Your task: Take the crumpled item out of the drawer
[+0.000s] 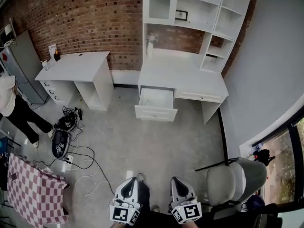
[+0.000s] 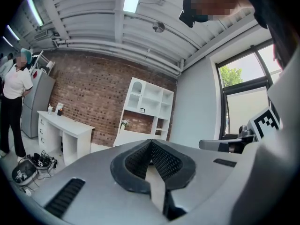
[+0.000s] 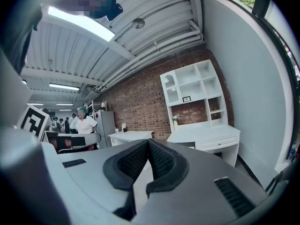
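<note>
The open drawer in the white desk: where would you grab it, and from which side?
Probably the front panel's top edge, from above on the room side: the drawer stands pulled out, so that thin rim is exposed. Handles are too small to see.

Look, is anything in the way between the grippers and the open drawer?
Nothing visible is. Only bare floor lies between the left gripper, the right gripper and the open drawer. The cables lie off to the left, the chair to the right. The crumpled item cannot be made out.
</note>
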